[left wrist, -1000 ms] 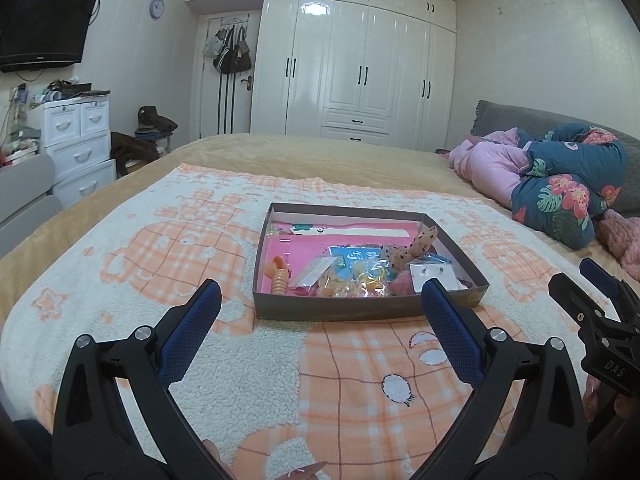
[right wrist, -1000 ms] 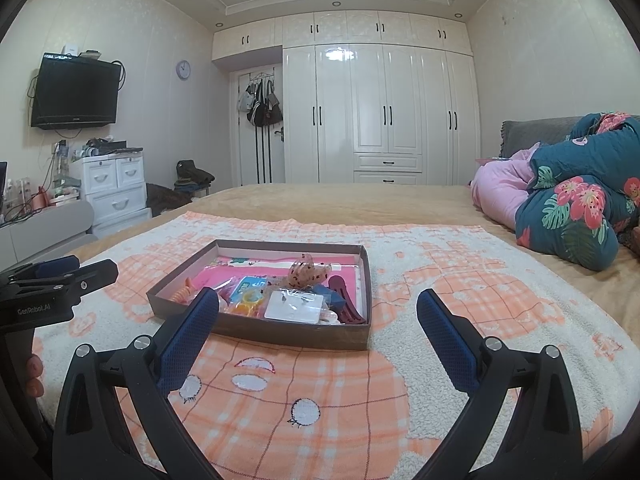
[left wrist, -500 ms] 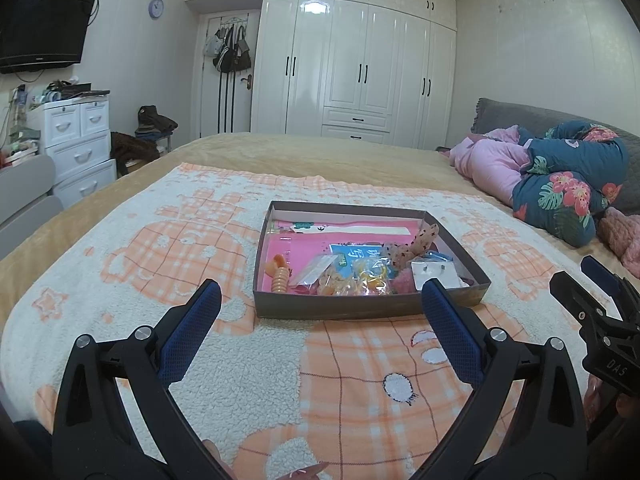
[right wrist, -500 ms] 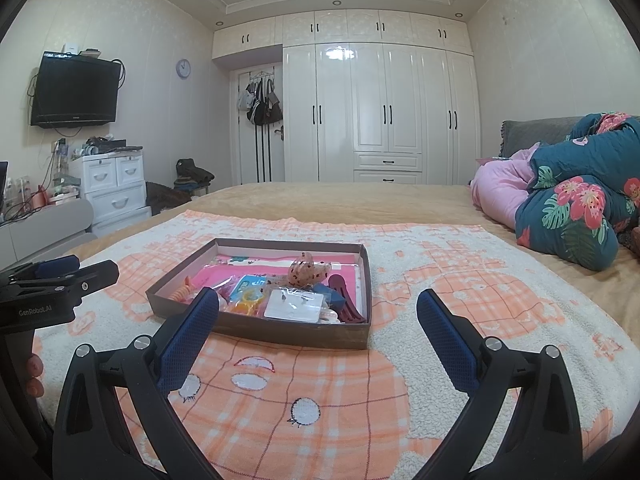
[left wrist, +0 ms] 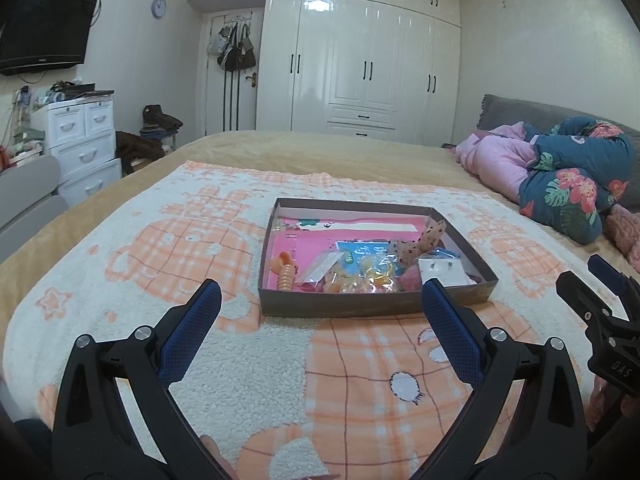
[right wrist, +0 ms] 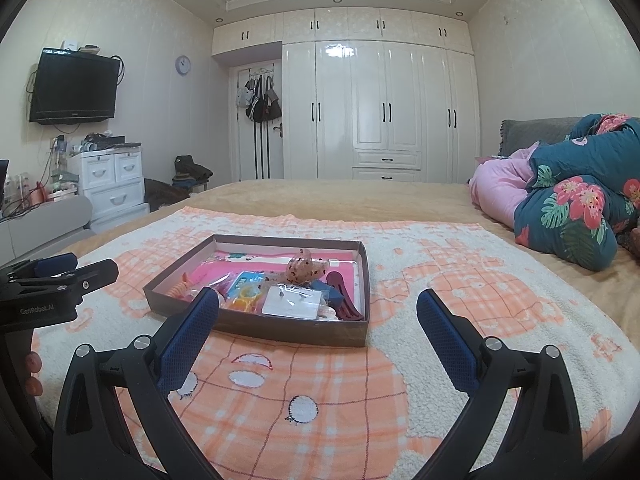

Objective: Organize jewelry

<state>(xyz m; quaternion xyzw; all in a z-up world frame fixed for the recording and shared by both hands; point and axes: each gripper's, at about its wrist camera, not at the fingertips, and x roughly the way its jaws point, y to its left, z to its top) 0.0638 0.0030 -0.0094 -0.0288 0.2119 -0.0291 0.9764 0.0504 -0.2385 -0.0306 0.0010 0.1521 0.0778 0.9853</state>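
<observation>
A shallow brown box [left wrist: 360, 307] [right wrist: 256, 327] with a pink lining sits on the blanket. It holds an orange spiral hair tie [left wrist: 285, 275], small plastic bags of yellow pieces [left wrist: 366, 276], a white earring card [left wrist: 443, 271] [right wrist: 294, 301], a spotted scrunchie [right wrist: 305, 268] and a dark red clip [right wrist: 345, 294]. My left gripper [left wrist: 320, 322] is open and empty, just short of the box's near wall. My right gripper [right wrist: 318, 322] is open and empty, near the box's near right corner.
The box lies on an orange-and-white fleece blanket [left wrist: 224, 360] over a tan bed. A pink and floral quilt pile [left wrist: 560, 184] lies at the right. White drawers [left wrist: 80, 140] stand off the left side, wardrobes [right wrist: 384, 120] behind.
The left wrist view has tilted slightly; the box sits a little lower in it. Both grippers stay open and nearly still.
</observation>
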